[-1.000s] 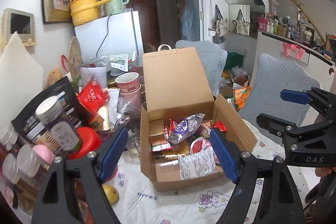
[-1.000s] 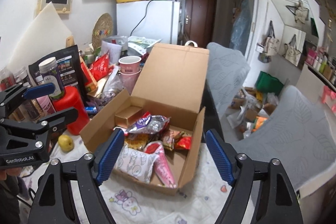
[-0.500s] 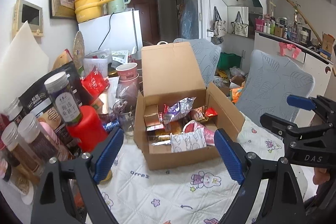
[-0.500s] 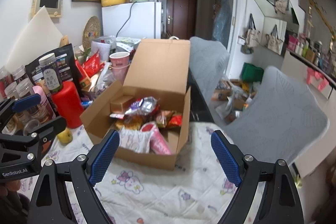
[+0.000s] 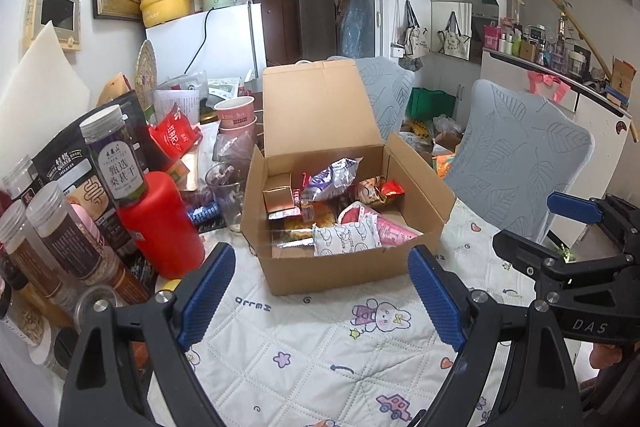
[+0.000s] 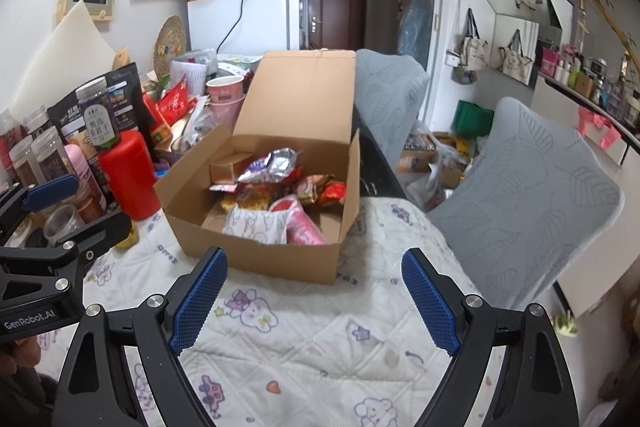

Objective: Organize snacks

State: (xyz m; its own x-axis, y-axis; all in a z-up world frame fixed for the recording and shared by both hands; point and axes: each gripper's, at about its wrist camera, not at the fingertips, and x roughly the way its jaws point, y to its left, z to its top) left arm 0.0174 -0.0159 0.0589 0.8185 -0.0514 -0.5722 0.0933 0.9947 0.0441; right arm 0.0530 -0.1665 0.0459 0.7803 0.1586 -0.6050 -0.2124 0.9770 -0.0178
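An open cardboard box stands on the quilted cloth with its lid up. Inside lie a white pouch with drawings, a pink packet, a silver-purple packet, a red packet and a small carton. My left gripper hangs open just in front of the box, with nothing between its blue pads. My right gripper is open too, in front of the box's near right corner. Each gripper shows at the edge of the other's view.
Left of the box crowd a red bottle, several lidded jars, a glass, stacked pink cups and dark bags. Two grey chairs stand to the right. A yellow fruit lies by the bottle. Printed cloth covers the near table.
Both grippers have drawn back from the box and sunk a little, so the box sits farther off. The left jaws have spread wider. Nothing was picked up.
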